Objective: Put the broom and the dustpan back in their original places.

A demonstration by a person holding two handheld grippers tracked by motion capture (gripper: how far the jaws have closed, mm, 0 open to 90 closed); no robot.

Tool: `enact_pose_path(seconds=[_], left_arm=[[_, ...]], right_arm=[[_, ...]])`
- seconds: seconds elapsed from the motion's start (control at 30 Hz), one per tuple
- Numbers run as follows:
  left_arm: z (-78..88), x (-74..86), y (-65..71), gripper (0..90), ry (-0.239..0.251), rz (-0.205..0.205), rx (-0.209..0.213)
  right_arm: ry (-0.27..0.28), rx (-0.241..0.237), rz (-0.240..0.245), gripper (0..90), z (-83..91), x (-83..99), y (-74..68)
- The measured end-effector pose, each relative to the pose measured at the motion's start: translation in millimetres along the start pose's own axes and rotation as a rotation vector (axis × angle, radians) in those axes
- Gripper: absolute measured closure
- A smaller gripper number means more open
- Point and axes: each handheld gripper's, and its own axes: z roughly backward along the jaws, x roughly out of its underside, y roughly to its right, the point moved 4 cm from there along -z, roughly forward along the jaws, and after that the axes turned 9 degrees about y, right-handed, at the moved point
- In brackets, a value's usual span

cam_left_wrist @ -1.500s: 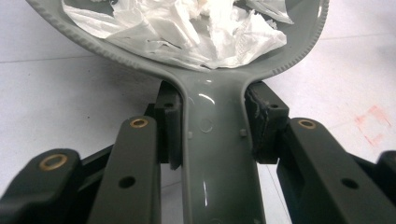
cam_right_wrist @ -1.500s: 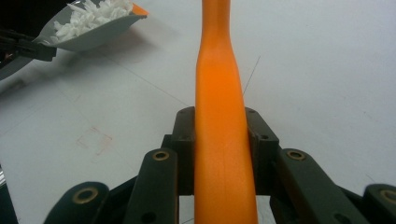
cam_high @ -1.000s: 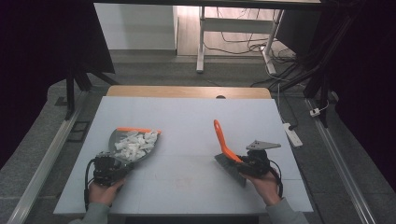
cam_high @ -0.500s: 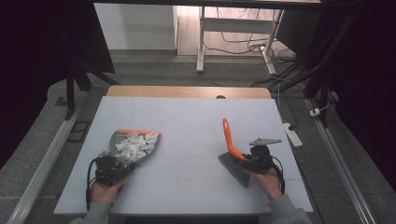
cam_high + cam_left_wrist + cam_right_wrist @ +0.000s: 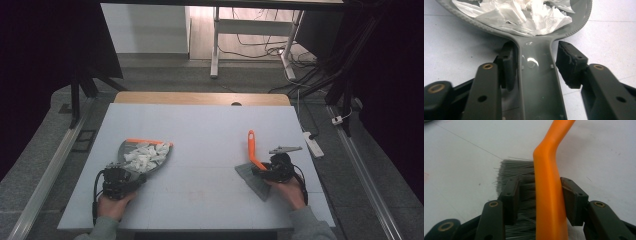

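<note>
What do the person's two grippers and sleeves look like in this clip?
Both grippers, left and right, are black. Each has two jaws with brass-coloured pivot pins and dark ribbed pads. The right carries a grey three-cornered plate. A black cable trails from each. The sleeves are grey-green.

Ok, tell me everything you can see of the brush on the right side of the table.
The brush has a bright orange handle that looks like smooth plastic, bent partway along, and a flat fan of grey bristles. It lies low on the white table, bristles spread against the surface toward the person, handle pointing away and rising. The right hand-held gripper has its jaws on either side of the handle, one pad pressing into the bristles. Nothing else touches it.
</note>
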Motion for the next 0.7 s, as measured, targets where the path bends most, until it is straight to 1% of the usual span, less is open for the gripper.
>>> enact_pose_path(seconds=[0.17,0.2,0.27,0.3,0.4,0.5,0.53,0.57,0.7], left_arm=[[1.3,-0.1,-0.6,38.5,0.005,-0.013,-0.009],[1.9,-0.1,-0.4,37.0,0.007,-0.017,-0.009],[3.7,0.0,-0.3,33.8,0.013,-0.029,-0.012],[4.8,0.0,-0.3,32.8,0.015,-0.034,-0.009],[8.4,-0.1,0.0,30.8,0.025,-0.052,-0.009],[13.3,-0.4,1.1,30.0,0.038,-0.074,-0.009],[15.4,-0.6,1.8,29.9,0.042,-0.085,-0.015],[18.0,-0.7,2.8,29.9,0.043,-0.104,-0.019],[28.8,-2.8,7.5,30.0,0.056,-0.177,-0.01]], right_arm=[[-0.019,0.009,-0.001,47.6,-2.4,1.2,1.5],[-0.022,0.018,-0.003,46.3,-2.9,1.6,1.9],[-0.019,0.053,0.021,44.9,-2.3,1.2,2.5],[-0.016,0.051,0.017,45.2,-1.2,0.4,2.3],[-0.011,0.058,0.026,45.2,0.6,-0.2,2.1],[0.007,0.073,0.046,45.2,3.1,-1.5,0.6],[0.011,0.071,0.05,45.6,4.5,-2.2,-0.6],[0.021,0.069,0.064,46.2,5.6,-2.8,-1.3],[0.041,0.065,0.108,46.5,12.4,-4.4,-7.3]])
